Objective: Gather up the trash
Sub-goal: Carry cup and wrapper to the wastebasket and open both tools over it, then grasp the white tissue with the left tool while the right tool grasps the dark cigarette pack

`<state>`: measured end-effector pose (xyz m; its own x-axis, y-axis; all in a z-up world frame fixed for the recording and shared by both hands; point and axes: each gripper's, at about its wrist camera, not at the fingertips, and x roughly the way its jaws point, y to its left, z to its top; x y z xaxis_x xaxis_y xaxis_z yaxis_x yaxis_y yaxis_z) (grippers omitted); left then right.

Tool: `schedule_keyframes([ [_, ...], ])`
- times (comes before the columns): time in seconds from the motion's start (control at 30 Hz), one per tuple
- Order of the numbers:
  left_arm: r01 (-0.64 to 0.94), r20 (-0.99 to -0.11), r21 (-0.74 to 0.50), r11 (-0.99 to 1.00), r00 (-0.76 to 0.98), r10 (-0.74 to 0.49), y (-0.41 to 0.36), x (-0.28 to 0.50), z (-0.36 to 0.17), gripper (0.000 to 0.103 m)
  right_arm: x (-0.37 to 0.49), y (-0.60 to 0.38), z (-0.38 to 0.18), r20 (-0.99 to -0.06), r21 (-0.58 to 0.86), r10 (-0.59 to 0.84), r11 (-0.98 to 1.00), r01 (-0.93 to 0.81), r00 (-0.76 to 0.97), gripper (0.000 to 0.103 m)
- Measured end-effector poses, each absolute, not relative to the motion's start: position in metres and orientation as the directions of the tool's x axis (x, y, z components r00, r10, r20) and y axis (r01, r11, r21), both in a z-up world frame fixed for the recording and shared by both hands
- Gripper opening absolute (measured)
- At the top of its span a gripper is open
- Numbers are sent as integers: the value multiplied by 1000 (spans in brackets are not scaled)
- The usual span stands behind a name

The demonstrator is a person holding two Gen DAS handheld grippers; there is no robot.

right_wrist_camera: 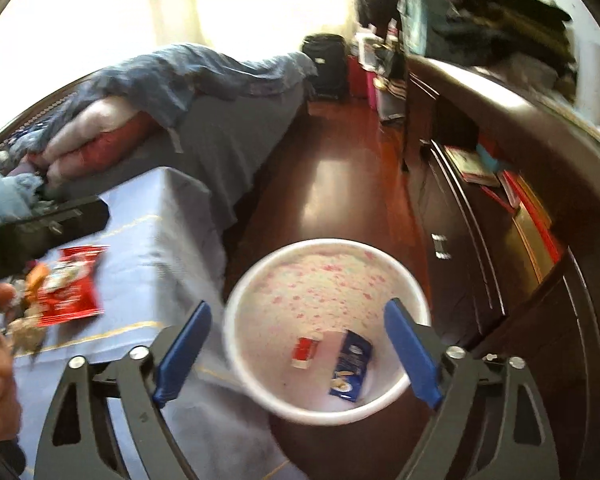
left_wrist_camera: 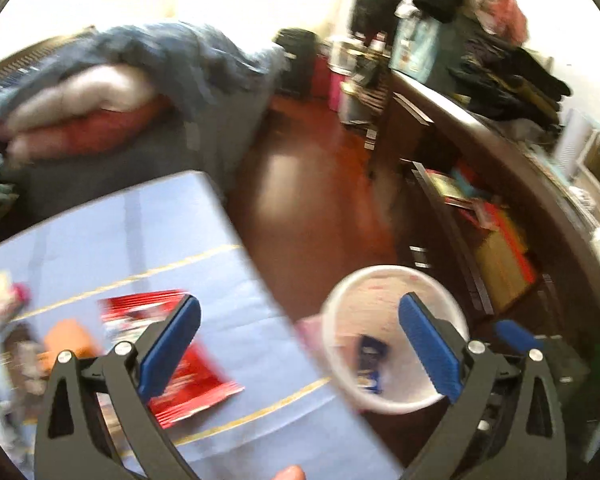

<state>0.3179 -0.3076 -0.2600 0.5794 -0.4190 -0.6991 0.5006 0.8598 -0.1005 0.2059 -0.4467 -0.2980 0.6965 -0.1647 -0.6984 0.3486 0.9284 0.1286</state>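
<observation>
Blue-clothed table [right_wrist_camera: 148, 216] beside bin [right_wrist_camera: 256, 280], wooden floor [right_wrist_camera: 340, 176].

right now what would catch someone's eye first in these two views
The white bin on the floor beside the table, between the open right gripper fingers, with a blue packet and a small red-and-white wrapper inside. Next, the red snack bag on the lavender tablecloth, under the open left gripper.
</observation>
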Motion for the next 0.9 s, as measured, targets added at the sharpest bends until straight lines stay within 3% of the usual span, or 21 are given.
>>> schedule_keyframes([
  [0.33,202,-674,52,978,730,-115,-179,310,-244,99,206,-364,-262,-670,198,1,964,178,742,94],
  [0.53,21,-699,93,995,713,50,-102,318,-258,99,218,-318,-255,-671,186,70,980,76,738,94],
  [0.8,-99,-769,86,991,626,129,-30,339,-299,99,229,-272,-256,-682,162,118,987,-8,722,94],
  [0.87,-99,-778,57,993,619,106,-23,343,-305,97,235,-262,-258,-687,160,125,987,-18,716,94],
  [0.9,-98,-782,47,994,616,98,-22,342,-307,87,237,-258,-259,-689,159,128,987,-24,713,94],
])
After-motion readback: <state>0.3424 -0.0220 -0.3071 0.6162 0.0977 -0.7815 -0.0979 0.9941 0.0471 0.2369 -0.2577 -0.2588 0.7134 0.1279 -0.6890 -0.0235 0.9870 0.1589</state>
